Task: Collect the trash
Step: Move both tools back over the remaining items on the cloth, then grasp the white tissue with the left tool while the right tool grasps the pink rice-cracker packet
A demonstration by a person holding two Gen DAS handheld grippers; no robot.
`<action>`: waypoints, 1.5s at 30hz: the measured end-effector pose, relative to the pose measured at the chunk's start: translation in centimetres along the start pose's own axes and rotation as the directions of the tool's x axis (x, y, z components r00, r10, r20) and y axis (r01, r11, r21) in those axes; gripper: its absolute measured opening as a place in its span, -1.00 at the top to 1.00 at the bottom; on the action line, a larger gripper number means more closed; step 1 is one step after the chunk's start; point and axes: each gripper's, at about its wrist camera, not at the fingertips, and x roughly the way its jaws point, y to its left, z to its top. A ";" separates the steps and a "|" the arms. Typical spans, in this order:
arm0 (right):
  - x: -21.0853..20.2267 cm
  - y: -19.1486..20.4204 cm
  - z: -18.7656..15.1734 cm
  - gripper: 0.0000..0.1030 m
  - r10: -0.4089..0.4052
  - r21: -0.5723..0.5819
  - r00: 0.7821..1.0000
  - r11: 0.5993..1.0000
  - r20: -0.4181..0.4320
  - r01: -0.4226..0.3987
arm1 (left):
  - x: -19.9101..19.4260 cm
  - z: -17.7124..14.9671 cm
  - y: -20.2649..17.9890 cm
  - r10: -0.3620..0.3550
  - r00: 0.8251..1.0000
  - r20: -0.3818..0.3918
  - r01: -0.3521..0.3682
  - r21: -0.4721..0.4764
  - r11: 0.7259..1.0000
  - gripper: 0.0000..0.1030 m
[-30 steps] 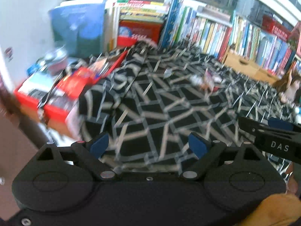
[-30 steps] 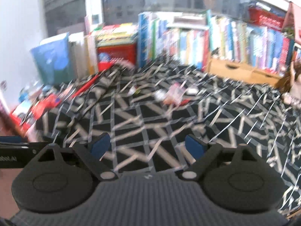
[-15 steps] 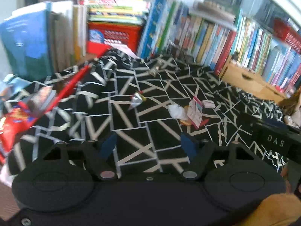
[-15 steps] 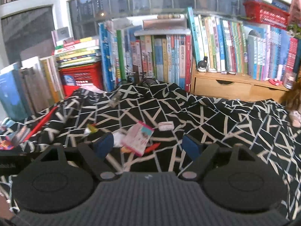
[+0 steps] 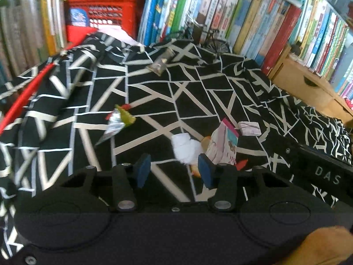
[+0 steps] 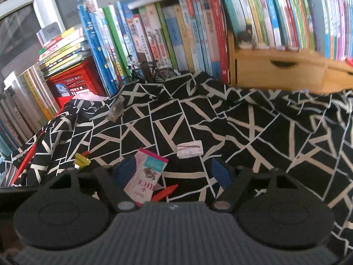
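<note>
Trash lies on a black cloth with white lines point(image 5: 194, 101). A pink and white wrapper point(image 6: 145, 176) sits between the fingers of my open right gripper point(image 6: 174, 172), touching neither. A red scrap point(image 6: 165, 192) lies by it, a small white packet point(image 6: 190, 149) further off. My open left gripper point(image 5: 174, 170) hangs just short of a crumpled white tissue point(image 5: 185, 148) beside the same pink wrapper point(image 5: 222, 148). A silver and yellow foil wrapper point(image 5: 118, 122) lies to the left, a clear crumpled wrapper point(image 5: 160, 65) at the back.
Rows of upright books point(image 6: 176, 37) line the back. A red crate point(image 5: 103, 17) stands at the back left and a wooden drawer unit point(image 6: 280, 72) at the back right. A small toy bicycle point(image 6: 154, 71) stands by the books. The right gripper's black body point(image 5: 322, 170) reaches in from the right.
Both grippers have moved forward and lower toward the trash, which now looks larger. The pink wrapper now lies between the right gripper's fingers. Both stay open.
</note>
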 end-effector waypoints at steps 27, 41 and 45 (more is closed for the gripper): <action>7.3 -2.3 0.5 -0.44 0.107 0.125 0.979 0.988 -0.176 -0.086 | 6.8 3.3 1.1 -0.124 0.990 -0.068 0.111 -0.175 0.978 0.44; 6.9 0.2 0.2 -0.81 0.141 -0.068 0.956 0.984 -0.257 -0.164 | 6.3 4.8 1.5 -0.035 0.999 -0.021 0.033 -0.117 0.993 0.53; 7.1 1.7 -0.2 -0.82 0.124 -0.166 0.957 0.971 -0.263 -0.171 | 6.4 4.8 1.6 -0.004 1.000 -0.021 0.002 -0.098 0.995 0.53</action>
